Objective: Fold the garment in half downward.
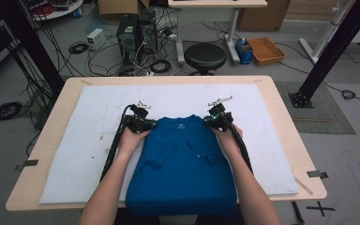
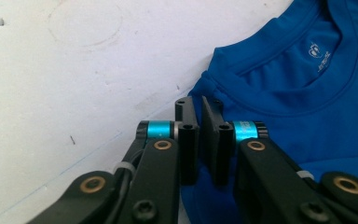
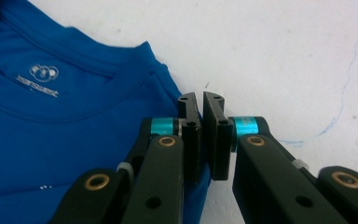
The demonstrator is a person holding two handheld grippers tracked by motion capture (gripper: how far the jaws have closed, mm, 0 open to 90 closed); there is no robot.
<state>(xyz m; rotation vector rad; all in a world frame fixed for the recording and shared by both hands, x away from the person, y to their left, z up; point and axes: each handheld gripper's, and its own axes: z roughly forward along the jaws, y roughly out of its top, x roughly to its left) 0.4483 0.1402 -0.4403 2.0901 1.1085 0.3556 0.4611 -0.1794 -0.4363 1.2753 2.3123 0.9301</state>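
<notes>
A blue T-shirt [image 1: 183, 164] lies on the white mat with its collar away from me, its sleeves folded in over the body and its hem hanging over the table's front edge. My left gripper [image 1: 143, 123] sits at the shirt's left shoulder. In the left gripper view the left gripper [image 2: 198, 105] has its jaws pressed together on the shoulder edge of the T-shirt [image 2: 307, 116]. My right gripper [image 1: 218, 118] is at the right shoulder. The right gripper view shows the right gripper [image 3: 200, 100] pinching that edge of the T-shirt [image 3: 51, 140] in the same way.
The white mat [image 1: 89, 140] covers most of the wooden table [image 1: 51, 126]. A black stool [image 1: 205, 56] stands beyond the far edge. Computer cases and cables lie on the floor behind, and black frame posts rise at both sides.
</notes>
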